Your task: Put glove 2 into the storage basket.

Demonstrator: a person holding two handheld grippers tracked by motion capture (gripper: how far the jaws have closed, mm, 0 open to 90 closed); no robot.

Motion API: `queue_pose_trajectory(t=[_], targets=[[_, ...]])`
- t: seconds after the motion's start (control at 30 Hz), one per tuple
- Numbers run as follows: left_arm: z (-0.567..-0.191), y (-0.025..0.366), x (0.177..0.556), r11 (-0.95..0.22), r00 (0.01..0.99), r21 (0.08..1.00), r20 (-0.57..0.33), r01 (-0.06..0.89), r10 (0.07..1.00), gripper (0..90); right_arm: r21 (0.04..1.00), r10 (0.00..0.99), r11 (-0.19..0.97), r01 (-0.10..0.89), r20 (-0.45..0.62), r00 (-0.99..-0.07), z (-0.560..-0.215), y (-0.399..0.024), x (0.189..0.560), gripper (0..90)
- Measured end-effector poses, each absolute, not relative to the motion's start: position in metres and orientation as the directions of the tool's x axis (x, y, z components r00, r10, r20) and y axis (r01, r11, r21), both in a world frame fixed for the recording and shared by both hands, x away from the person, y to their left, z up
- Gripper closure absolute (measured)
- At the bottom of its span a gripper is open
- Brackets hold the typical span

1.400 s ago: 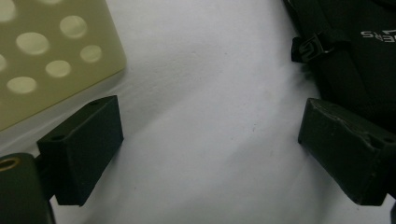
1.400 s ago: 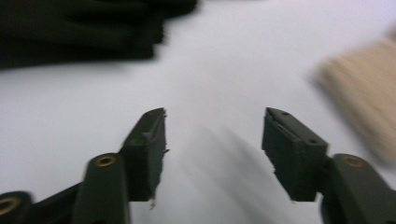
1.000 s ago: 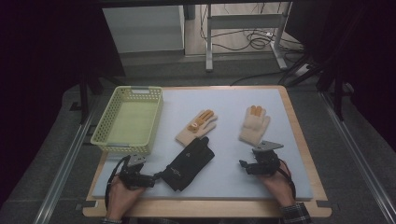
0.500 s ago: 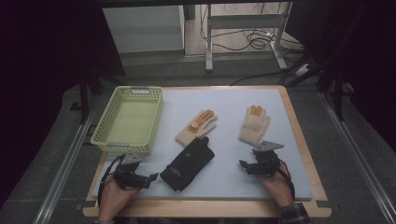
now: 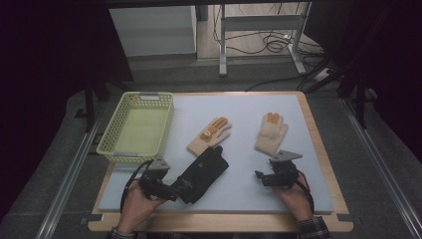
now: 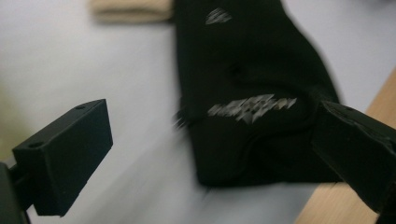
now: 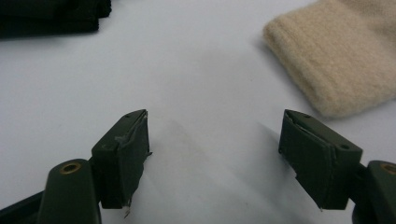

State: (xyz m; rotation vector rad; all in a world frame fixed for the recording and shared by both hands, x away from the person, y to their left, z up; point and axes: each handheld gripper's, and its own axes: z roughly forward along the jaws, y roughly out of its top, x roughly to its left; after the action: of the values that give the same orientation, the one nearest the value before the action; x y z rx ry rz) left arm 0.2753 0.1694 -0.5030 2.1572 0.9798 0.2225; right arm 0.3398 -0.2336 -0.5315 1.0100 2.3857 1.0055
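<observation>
A black glove [image 5: 204, 171] with white print lies on the white mat, pointing up and to the right. My left gripper [image 5: 169, 191] sits at its cuff end near the front edge. In the left gripper view its jaws have just been opening and stand wide. The glove [image 6: 247, 88] has its cuff between them, and the pads do not press on it. My left gripper [image 6: 210, 154] is blurred there. My right gripper [image 5: 263, 178] rests on the mat, below a cream glove [image 5: 271, 132]. It is open [image 7: 217, 126] over bare mat, with that glove's cuff [image 7: 336, 60] just ahead.
A second cream glove [image 5: 210, 135] with orange fingertips lies just above the black one. A pale green basket [image 5: 137, 149] stands at the left of the mat. The wooden table edge [image 5: 219, 221] runs along the front. Table legs and cables lie on the floor behind.
My left gripper drew back to the left, then came right again to the black glove's cuff, a little higher. The right gripper and the gloves have stayed put.
</observation>
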Motion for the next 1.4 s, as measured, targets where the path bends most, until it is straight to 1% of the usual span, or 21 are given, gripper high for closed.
queue_pose_trajectory(t=[0.13,0.27,0.4,0.53,0.7,0.8,0.93,1.0,1.07,1.13,1.17,1.2,1.23,1.3,1.37,1.4], targets=[[-0.499,0.146,0.281,-0.464,0.710,0.686,-0.110,0.560,0.695,0.0,0.730,0.732,0.491,0.475,-0.050,-0.679,-0.532,-0.234,0.340,24.1],[-0.501,0.123,0.289,-0.484,0.708,0.669,-0.091,0.564,0.700,0.0,0.730,0.732,0.492,0.475,-0.051,-0.680,-0.532,-0.234,0.340,24.0],[-0.510,0.102,0.296,-0.509,0.696,0.647,-0.046,0.568,0.717,0.0,0.730,0.732,0.492,0.475,-0.051,-0.680,-0.532,-0.234,0.340,24.0],[-0.520,0.093,0.303,-0.534,0.679,0.627,0.010,0.568,0.734,0.0,0.730,0.732,0.492,0.475,-0.051,-0.680,-0.532,-0.234,0.340,24.0],[-0.530,0.099,0.313,-0.527,0.671,0.611,-0.011,0.591,0.741,0.0,0.730,0.732,0.491,0.475,-0.050,-0.680,-0.532,-0.234,0.340,23.9],[-0.536,0.099,0.315,-0.507,0.681,0.610,-0.075,0.609,0.729,0.0,0.730,0.732,0.492,0.475,-0.050,-0.680,-0.532,-0.234,0.340,24.0],[-0.536,0.088,0.310,-0.555,0.702,0.592,-0.026,0.584,0.711,0.0,0.729,0.732,0.492,0.475,-0.051,-0.680,-0.532,-0.234,0.340,23.9],[-0.536,0.089,0.311,-0.549,0.697,0.584,-0.041,0.598,0.716,0.2,0.730,0.732,0.492,0.475,-0.051,-0.680,-0.532,-0.234,0.340,23.9],[-0.532,0.090,0.311,-0.545,0.693,0.583,-0.044,0.602,0.719,5.9,0.729,0.732,0.492,0.475,-0.051,-0.680,-0.532,-0.234,0.340,23.9],[-0.529,0.091,0.308,-0.552,0.703,0.592,-0.036,0.588,0.710,18.9,0.730,0.732,0.492,0.475,-0.051,-0.680,-0.532,-0.234,0.340,23.9],[-0.527,0.090,0.307,-0.559,0.707,0.594,-0.024,0.578,0.706,28.6,0.730,0.732,0.492,0.475,-0.051,-0.680,-0.532,-0.234,0.340,23.9],[-0.526,0.090,0.306,-0.562,0.709,0.592,-0.022,0.577,0.705,34.3,0.730,0.732,0.492,0.475,-0.051,-0.680,-0.532,-0.234,0.340,23.9],[-0.524,0.090,0.306,-0.563,0.708,0.591,-0.020,0.578,0.706,42.7,0.730,0.732,0.492,0.475,-0.051,-0.680,-0.532,-0.234,0.340,23.9],[-0.523,0.090,0.305,-0.560,0.711,0.593,-0.031,0.579,0.703,53.6,0.730,0.731,0.493,0.474,-0.052,-0.680,-0.532,-0.234,0.340,23.9],[-0.521,0.090,0.304,-0.558,0.715,0.599,-0.035,0.575,0.698,63.2,0.730,0.731,0.493,0.474,-0.052,-0.680,-0.532,-0.234,0.340,23.9],[-0.520,0.091,0.304,-0.558,0.714,0.599,-0.034,0.575,0.699,64.5,0.730,0.731,0.493,0.474,-0.052,-0.680,-0.532,-0.234,0.340,23.9]])
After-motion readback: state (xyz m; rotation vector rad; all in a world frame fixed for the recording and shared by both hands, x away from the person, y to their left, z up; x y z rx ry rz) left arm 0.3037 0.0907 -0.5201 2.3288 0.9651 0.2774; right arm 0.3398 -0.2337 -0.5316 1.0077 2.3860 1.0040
